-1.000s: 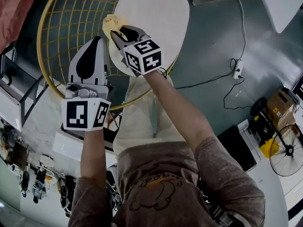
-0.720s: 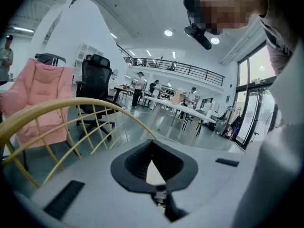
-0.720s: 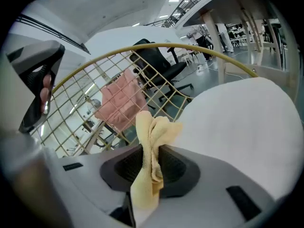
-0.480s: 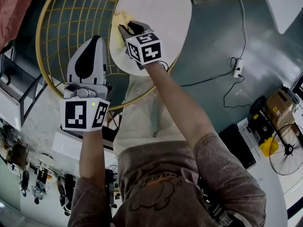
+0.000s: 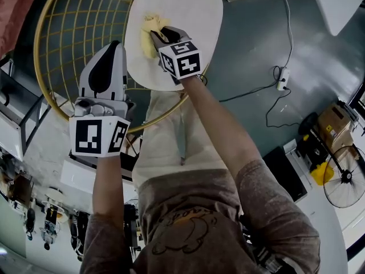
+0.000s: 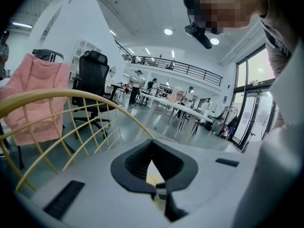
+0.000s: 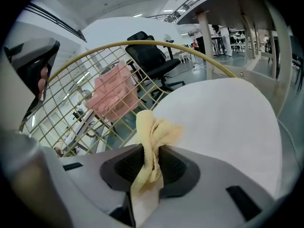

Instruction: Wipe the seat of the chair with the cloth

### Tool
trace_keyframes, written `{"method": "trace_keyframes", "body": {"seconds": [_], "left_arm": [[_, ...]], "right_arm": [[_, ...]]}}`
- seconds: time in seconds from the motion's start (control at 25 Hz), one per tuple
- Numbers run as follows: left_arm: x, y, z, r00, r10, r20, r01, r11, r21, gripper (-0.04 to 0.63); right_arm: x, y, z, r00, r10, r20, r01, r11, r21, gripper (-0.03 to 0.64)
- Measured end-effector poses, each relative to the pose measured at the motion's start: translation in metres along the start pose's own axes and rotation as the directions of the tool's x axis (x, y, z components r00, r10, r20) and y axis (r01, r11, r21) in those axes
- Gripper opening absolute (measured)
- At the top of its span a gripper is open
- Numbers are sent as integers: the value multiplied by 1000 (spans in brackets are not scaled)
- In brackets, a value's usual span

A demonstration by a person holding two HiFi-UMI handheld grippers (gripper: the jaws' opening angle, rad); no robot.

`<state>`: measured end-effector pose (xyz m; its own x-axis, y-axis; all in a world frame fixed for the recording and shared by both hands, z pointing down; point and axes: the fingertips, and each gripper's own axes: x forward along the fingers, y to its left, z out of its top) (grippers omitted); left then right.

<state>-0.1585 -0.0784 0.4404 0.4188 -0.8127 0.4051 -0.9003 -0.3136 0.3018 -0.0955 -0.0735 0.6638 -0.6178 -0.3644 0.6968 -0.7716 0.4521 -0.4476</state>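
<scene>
Yellow cloth (image 7: 152, 127) sits clamped in your right gripper (image 7: 151, 151), bunched ahead of it on the white seat (image 5: 188, 10); press it flat and sweep in overlapping strokes. Your left gripper (image 6: 152, 151) hangs closed, empty, alongside.

Yellow cloth (image 5: 149, 32), white seat (image 5: 191, 16)

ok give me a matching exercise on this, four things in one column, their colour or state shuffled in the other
1 cloth
2 seat
3 left hand-held gripper
4 wire backrest

a white
b gold grid
c jaws together, empty
d clamped in the right hand-held gripper

Pairs: 1-d, 2-a, 3-c, 4-b
</scene>
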Motion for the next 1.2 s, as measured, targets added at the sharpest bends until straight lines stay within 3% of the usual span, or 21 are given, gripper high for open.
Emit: {"method": "trace_keyframes", "body": {"seconds": [0.4, 0.68, 1.2], "left_arm": [[3, -8, -3, 1000, 2, -9, -2, 1000, 8, 9], [5, -13, -4, 1000, 1, -13, -1, 1000, 9, 9], [1, -22, -2, 1000, 3, -14, -2, 1000, 24, 9]], "right_arm": [[-33, -39, -18, 999, -35, -12, 35, 999, -19, 112], [-63, -84, -30, 993, -116, -11, 116, 993, 20, 112], [-132, -151, -57, 972, -235, -25, 235, 972, -25, 110]]}}
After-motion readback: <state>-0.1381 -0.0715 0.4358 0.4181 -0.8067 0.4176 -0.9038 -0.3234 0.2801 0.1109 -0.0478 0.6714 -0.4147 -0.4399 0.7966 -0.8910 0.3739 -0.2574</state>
